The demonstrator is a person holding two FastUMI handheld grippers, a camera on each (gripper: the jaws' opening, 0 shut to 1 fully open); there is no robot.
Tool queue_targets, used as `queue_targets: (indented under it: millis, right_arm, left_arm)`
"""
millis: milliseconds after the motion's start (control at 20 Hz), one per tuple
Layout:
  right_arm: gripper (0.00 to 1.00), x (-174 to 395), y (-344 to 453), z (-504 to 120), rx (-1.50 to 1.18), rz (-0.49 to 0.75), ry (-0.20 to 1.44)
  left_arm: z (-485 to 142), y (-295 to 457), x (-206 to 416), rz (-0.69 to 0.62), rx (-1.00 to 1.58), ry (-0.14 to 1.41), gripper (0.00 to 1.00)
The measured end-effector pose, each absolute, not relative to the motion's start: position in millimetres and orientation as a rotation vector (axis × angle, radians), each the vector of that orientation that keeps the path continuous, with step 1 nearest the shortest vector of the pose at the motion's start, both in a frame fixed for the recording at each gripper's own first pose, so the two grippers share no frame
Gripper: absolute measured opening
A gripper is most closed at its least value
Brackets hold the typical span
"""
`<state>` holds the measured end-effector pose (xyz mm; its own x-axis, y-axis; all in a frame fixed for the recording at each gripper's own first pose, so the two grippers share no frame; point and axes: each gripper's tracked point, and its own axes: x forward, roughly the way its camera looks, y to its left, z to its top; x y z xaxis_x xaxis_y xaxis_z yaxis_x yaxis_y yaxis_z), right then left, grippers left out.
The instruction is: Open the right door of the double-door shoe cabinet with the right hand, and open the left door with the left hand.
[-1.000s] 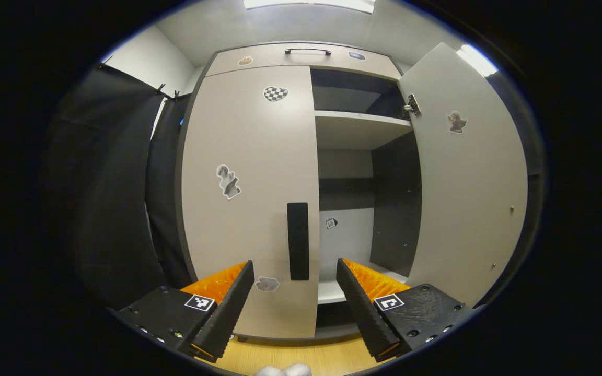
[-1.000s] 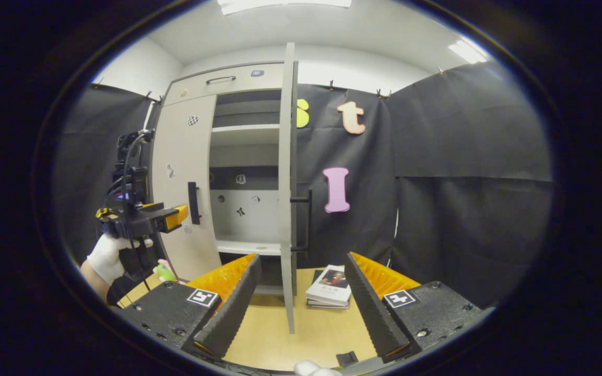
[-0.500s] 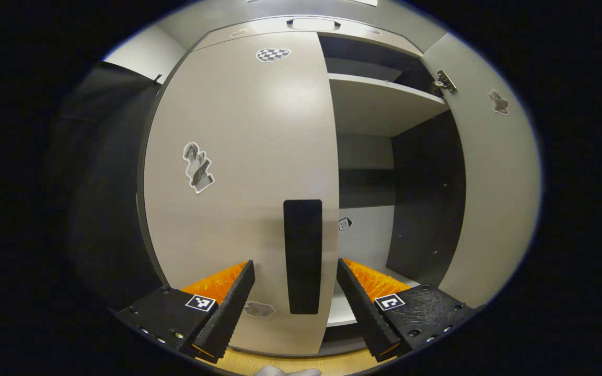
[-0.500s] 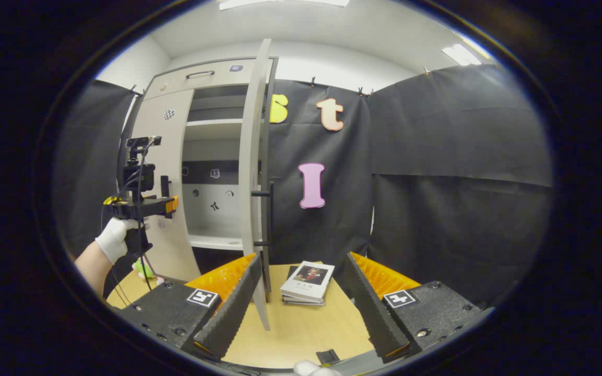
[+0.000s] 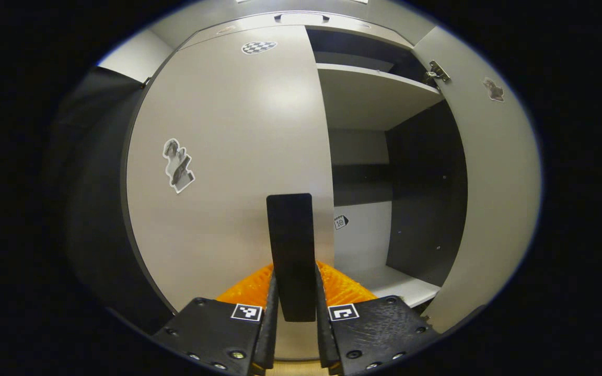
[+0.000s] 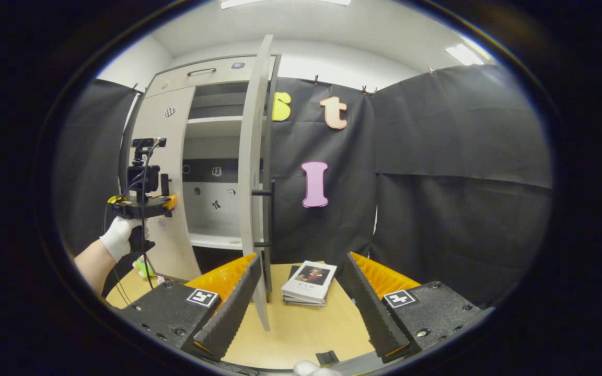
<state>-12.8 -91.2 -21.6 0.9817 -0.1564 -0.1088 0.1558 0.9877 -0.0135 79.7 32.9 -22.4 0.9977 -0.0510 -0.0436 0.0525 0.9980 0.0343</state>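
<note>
Since half a second ago the left gripper (image 5: pixel 294 313) has closed the gap: its jaws went from spread wide either side of the left door's handle (image 5: pixel 290 256) to pinched in on it, both fingers (image 5: pixel 269 324) pressing the black bar's sides near its lower end. Grip looks made.

Left door (image 5: pixel 228 172) is shut, flush with the cabinet (image 6: pixel 175 89) front, stickers facing out. From the right gripper view the same story: left gripper (image 6: pixel 168 202) up against the left door at handle height, a gloved hand (image 6: pixel 118 237) under it.

Right door (image 6: pixel 253 172) is already swung out, seen nearly edge-on, its handle (image 6: pixel 270 214) on the far face. Shelves (image 5: pixel 374 94) are exposed behind it. That half of the task looks done.

Right gripper (image 6: pixel 301 308) hangs back from the cabinet, jaws spread wide, nothing between them, right door's edge just ahead of its left finger. It has barely shifted over the last half second.

A small stack of books (image 6: pixel 309 282) lies on the wooden tabletop (image 6: pixel 306 334) near the foot of the right door.

My read: step in hand is the left door pull, and only the swing is left. Pull should follow the hinge arc, leftwards and outward. Risk: fingers sit low on the bar and could slide off its end if the pull drifts down.
</note>
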Motion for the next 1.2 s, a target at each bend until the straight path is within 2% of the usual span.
queue_targets:
  millis: [100, 150, 250, 350, 550, 600, 700, 1200]
  right_arm:
    - [1.0, -11.7, -88.3, -20.0, -0.006, -0.146, 0.105]
    - [1.0, -12.5, -87.5, -19.4, -0.007, -0.143, 0.103]
    - [1.0, -14.1, -86.4, -18.7, -0.005, -0.137, 0.099]
    - [1.0, -18.6, -88.7, -18.3, -0.002, -0.14, 0.096]
    - [1.0, -26.4, -96.0, -15.5, -0.002, -0.151, 0.081]
    - [1.0, -27.9, -96.9, -16.7, 0.002, -0.148, 0.081]
    - [1.0, -29.7, -95.9, -19.2, 0.008, -0.138, 0.084]
    - [1.0, -33.4, -69.8, -22.1, 0.002, -0.021, 0.083]
  left_arm:
    - [-24.3, 35.3, 78.8, -0.038, 0.021, 0.069, 0.24]
    - [-26.0, 36.3, 82.0, -0.028, 0.0, 0.075, 0.27]
    - [-23.7, 35.1, 81.3, -0.029, -0.002, 0.077, 0.06]
    - [-24.8, 34.9, 78.3, -0.035, -0.003, 0.076, 0.03]
    - [-25.2, 35.7, 74.6, -0.05, -0.016, 0.09, 0.03]
    - [-25.6, 35.5, 72.3, -0.057, -0.018, 0.094, 0.0]
    - [-23.4, 34.9, 65.5, -0.071, -0.022, 0.091, 0.03]
    - [-23.9, 53.3, 22.6, -0.07, -0.022, 0.09, 0.03]
